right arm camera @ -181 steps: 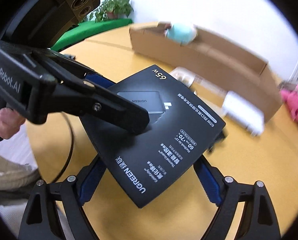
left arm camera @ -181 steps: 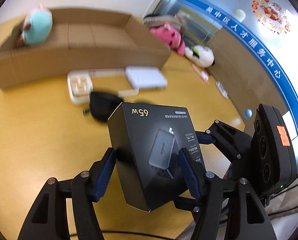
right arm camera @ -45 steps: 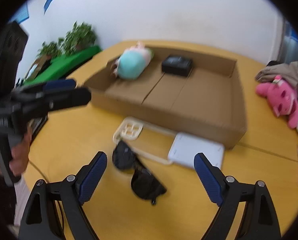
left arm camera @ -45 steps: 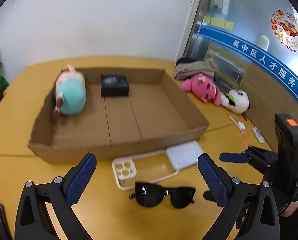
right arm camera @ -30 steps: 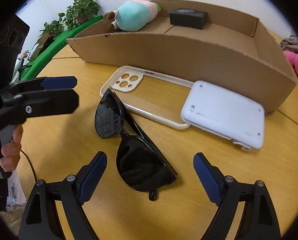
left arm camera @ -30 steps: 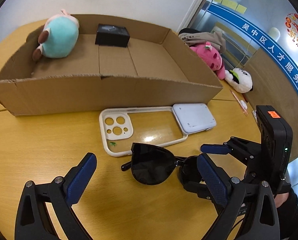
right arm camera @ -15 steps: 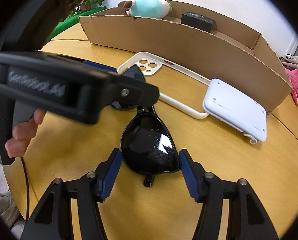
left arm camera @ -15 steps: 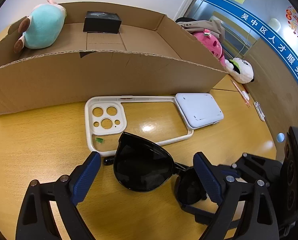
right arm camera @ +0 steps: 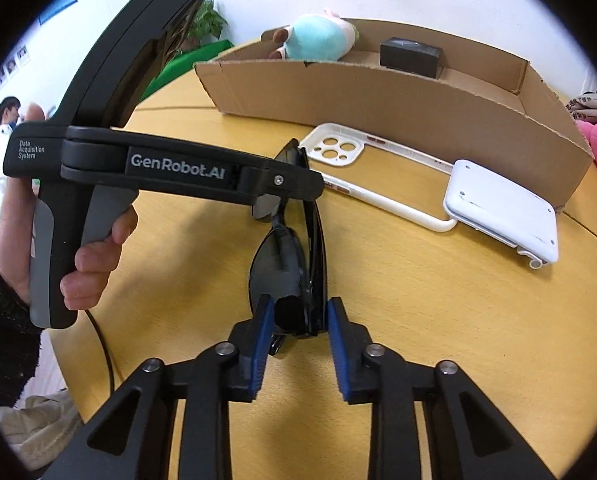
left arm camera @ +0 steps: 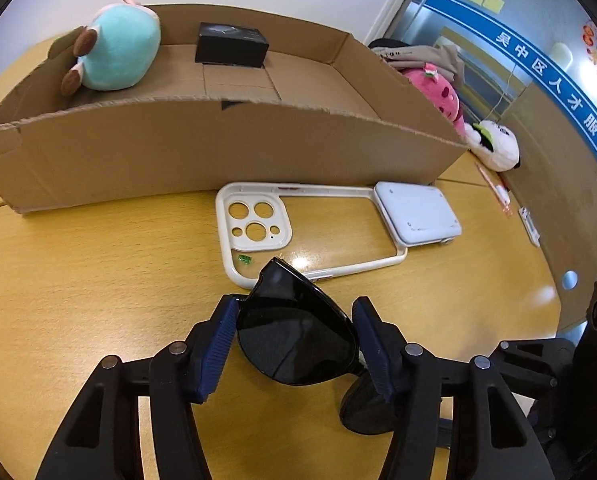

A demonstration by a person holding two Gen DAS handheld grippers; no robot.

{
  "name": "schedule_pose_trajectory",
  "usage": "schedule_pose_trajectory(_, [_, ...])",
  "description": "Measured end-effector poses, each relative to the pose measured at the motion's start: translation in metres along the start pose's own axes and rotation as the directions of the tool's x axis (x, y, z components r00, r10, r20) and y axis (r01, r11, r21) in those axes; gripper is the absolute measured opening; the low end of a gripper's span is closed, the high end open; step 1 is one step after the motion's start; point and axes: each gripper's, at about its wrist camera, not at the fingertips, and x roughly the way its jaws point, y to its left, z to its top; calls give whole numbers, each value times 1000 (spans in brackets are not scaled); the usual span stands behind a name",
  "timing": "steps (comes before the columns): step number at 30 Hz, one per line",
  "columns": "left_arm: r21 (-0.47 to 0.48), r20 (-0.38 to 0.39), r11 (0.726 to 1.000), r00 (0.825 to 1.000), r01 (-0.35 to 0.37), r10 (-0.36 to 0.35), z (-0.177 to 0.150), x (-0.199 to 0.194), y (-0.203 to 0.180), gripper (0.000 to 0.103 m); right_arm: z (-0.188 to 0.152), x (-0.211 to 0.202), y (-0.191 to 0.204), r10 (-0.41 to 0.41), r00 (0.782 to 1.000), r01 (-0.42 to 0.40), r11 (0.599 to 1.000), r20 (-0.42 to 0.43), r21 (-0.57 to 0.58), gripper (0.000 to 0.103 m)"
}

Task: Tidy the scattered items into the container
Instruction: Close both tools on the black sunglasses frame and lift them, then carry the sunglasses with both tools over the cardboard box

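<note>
Both hand-held grippers, left (left arm camera: 294, 332) and right (right arm camera: 300, 314), having just closed, clench the sunglasses (left arm camera: 298, 340).

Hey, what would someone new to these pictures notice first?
Black sunglasses on the yellow table, clamped at both ends: the left gripper on one lens, the right gripper on the other, both having just closed in. Behind, a cardboard box holds a teal plush and a black carton.
</note>
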Motion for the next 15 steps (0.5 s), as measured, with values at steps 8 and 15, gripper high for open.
schedule_pose_trajectory(8, [25,58,999,998,-32,31,26,-36,-12,57,14,-19,6,20,997,-20,1000,69,6,21])
schedule_pose_trajectory(15, [86,108,995,993,-59,49,68,-65,-30,50,38,-35,-2,45,989,-51,998,143,39,19])
